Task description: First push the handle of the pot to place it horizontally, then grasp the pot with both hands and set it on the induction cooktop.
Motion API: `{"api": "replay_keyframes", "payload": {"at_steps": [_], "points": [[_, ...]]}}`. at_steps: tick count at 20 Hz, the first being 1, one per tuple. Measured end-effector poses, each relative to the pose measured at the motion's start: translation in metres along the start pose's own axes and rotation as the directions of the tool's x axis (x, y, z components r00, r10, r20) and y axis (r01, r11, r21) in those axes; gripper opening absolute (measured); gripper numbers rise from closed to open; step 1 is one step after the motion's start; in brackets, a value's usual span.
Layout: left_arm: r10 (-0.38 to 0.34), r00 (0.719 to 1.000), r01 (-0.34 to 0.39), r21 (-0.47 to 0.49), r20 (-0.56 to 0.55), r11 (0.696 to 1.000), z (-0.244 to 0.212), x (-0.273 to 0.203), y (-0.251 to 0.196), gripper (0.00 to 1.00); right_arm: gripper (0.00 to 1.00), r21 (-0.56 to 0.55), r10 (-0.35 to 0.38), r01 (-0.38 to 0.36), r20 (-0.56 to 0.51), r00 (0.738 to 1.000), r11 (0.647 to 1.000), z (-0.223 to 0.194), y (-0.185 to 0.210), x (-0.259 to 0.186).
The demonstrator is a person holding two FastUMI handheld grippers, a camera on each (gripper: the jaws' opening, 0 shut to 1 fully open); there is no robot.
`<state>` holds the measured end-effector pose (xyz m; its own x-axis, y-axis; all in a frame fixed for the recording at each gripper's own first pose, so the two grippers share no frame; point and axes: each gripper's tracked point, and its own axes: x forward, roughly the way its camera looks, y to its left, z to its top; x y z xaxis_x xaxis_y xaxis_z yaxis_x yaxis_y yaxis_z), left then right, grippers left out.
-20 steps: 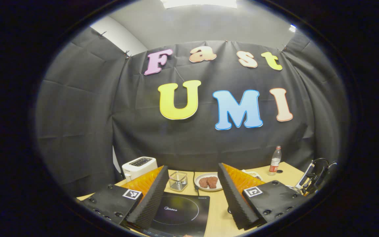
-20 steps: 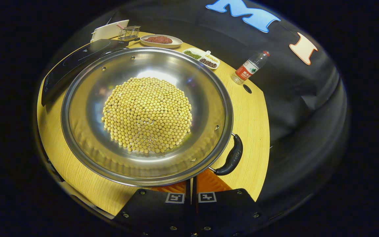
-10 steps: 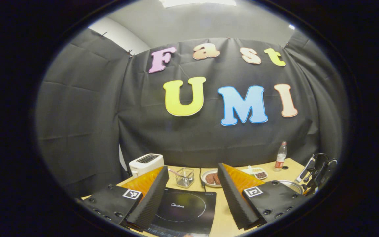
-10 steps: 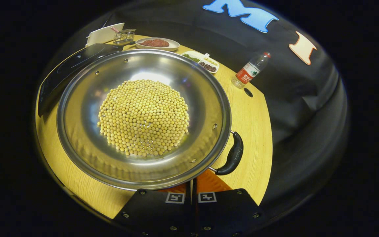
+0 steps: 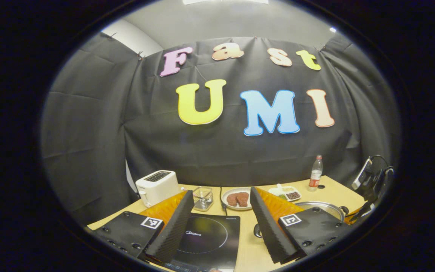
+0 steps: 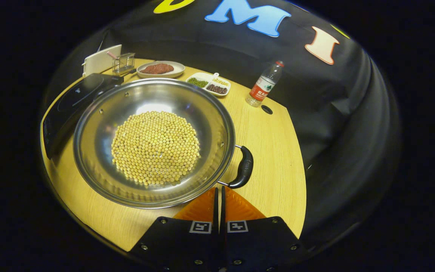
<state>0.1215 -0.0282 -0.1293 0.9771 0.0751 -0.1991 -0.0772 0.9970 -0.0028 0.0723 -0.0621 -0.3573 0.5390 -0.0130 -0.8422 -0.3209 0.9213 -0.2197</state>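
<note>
While pot and cooktop sit apart on the wooden surface [image 6: 274, 151], handle-pushing step judged still in hand. Far left: white toaster [image 5: 156, 186], then a small wire basket [image 5: 203, 197] just beside it. Nearer, black induction cooktop [image 5: 206, 240], bare on top, framed between the spread fingers of the left claw [image 5: 221, 223], held wide and gripping nothing, hovering above the cooktop's near edge. Further right at the back: plate of red meat [image 5: 236, 198], divided dish of beans [image 6: 209, 83], water bottle [image 6: 263, 84] upright near the far right edge. Centre in the right gripper view: steel pot [image 6: 153, 141], loaded with yellow soybeans [image 6: 155, 147], resting just right of the cooktop, rims close, contact impossible to tell. Black handle [image 6: 243, 168] at the pot's near-right side, sitting diagonal rather than straight out to the right. Right claw [image 6: 219, 196] pinched closed on nothing, tips just near of the pot's rim and left of the handle; touching or not, cannot tell. Next move, by estimate: nudging the handle with the closed tips to turn the pot until both handles line up left-to-right, gently, given the loose beans; then opening both claws for the two-sided lift.
</note>
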Motion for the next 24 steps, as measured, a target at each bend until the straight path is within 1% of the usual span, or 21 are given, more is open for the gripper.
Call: {"api": "replay_keyframes", "payload": {"at_steps": [3,4,5,6,7,8,9,10,11,12,14,15,21,24], "points": [[-0.051,0.999,0.051,-0.006,-0.016,0.999,-0.011,0.013,-0.019,0.97,0.01,0.086,0.002,-0.007,0.061,0.998,0.996,0.011,-0.007,-0.017],[-0.066,0.998,0.066,-0.004,-0.024,0.998,-0.015,0.019,-0.023,1.0,0.01,0.118,-0.004,-0.005,0.081,0.997,0.993,0.016,-0.01,-0.021],[-0.079,0.996,0.079,-0.003,-0.037,0.997,-0.021,0.024,-0.027,1.0,0.01,0.157,-0.006,-0.008,0.09,0.996,0.988,0.018,-0.012,-0.025],[-0.091,0.995,0.091,-0.005,-0.05,0.996,-0.028,0.03,-0.032,1.0,0.06,0.198,0.004,-0.025,0.104,0.995,0.98,0.024,-0.012,-0.03],[-0.103,0.993,0.103,-0.007,-0.064,0.995,-0.035,0.035,-0.036,1.0,0.18,0.234,0.017,-0.045,0.12,0.993,0.971,0.027,-0.01,-0.031],[-0.117,0.99,0.116,-0.011,-0.078,0.993,-0.041,0.04,-0.042,1.0,0.45,0.26,0.026,-0.061,0.136,0.99,0.964,0.031,-0.01,-0.03],[-0.128,0.987,0.127,-0.013,-0.094,0.992,-0.049,0.044,-0.047,0.98,0.53,0.276,0.024,-0.065,0.149,0.989,0.959,0.034,-0.012,-0.033],[-0.141,0.984,0.14,-0.015,-0.109,0.99,-0.056,0.048,-0.052,0.95,0.92,0.287,0.013,-0.058,0.158,0.987,0.956,0.036,-0.015,-0.034],[-0.154,0.98,0.153,-0.016,-0.127,0.988,-0.064,0.053,-0.058,0.93,0.98,0.293,0.003,-0.052,0.166,0.986,0.955,0.037,-0.016,-0.031],[-0.166,0.975,0.166,-0.015,-0.147,0.986,-0.072,0.057,-0.063,0.91,0.99,0.3,0.0,-0.052,0.173,0.985,0.953,0.039,-0.015,-0.029],[-0.193,0.964,0.193,-0.015,-0.186,0.981,-0.09,0.064,-0.075,0.91,0.99,0.311,-0.006,-0.052,0.184,0.983,0.949,0.042,-0.014,-0.026],[-0.206,0.957,0.207,-0.015,-0.203,0.978,-0.096,0.069,-0.08,0.97,0.99,0.316,-0.01,-0.051,0.188,0.982,0.947,0.043,-0.014,-0.024],[-0.247,0.92,0.252,-0.024,-0.305,0.967,-0.144,0.089,-0.104,0.98,0.99,0.359,-0.01,-0.056,0.18,0.984,0.932,0.045,-0.011,-0.003],[-0.263,0.897,0.275,-0.018,-0.354,0.961,-0.164,0.095,-0.115,0.98,0.99,0.422,-0.006,-0.083,0.204,0.979,0.903,0.057,-0.015,0.005]]}}
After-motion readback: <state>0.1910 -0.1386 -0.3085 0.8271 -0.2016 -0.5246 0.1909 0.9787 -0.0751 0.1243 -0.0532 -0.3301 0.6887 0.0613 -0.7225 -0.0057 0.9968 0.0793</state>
